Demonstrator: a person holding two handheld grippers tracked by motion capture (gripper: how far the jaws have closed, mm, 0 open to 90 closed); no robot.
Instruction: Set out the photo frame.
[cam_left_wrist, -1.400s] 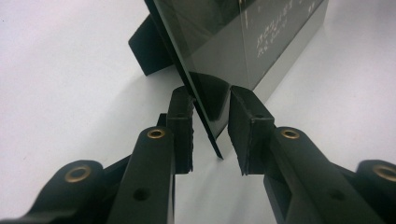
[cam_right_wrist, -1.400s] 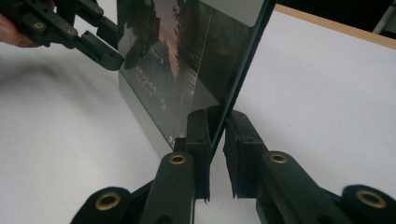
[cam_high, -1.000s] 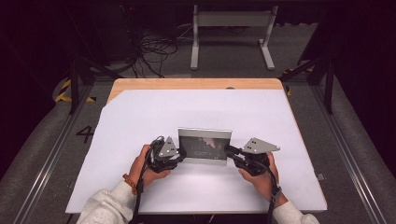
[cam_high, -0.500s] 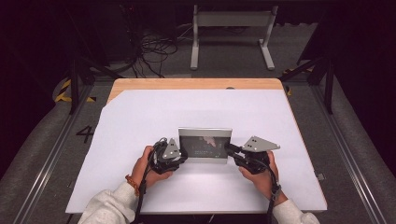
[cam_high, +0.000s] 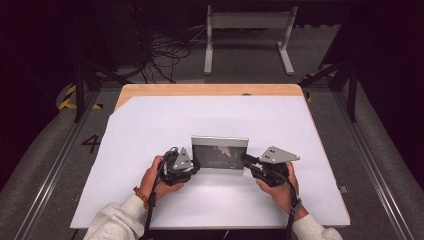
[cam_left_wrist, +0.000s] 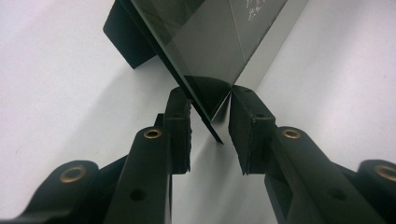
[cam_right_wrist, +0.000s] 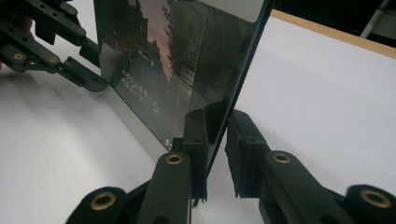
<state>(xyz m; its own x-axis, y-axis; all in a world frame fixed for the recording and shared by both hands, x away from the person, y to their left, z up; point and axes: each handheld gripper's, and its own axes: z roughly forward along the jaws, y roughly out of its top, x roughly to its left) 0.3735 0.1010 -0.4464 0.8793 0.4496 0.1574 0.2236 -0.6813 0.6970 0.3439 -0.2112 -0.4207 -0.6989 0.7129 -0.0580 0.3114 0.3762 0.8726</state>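
A glass-fronted picture frame (cam_high: 220, 156) with a dark photo stands upright on the white sheet (cam_high: 150, 125), near the table's front. My left gripper (cam_high: 196, 165) is shut on its left edge. In the left gripper view its pads (cam_left_wrist: 180, 126) press both sides of the frame's lower corner (cam_left_wrist: 219, 42). My right gripper (cam_high: 245, 161) is shut on the right edge. In the right gripper view one jaw lies on the glass face (cam_right_wrist: 163, 56) and the other behind it. The left gripper (cam_right_wrist: 88, 79) shows there at the frame's far side.
The white sheet covers a wooden table whose bare edge (cam_high: 210, 90) shows at the back. On the floor beyond stand a metal frame (cam_high: 247, 30) and loose cables (cam_high: 160, 55). Rails (cam_high: 50, 170) run along both sides of the table.
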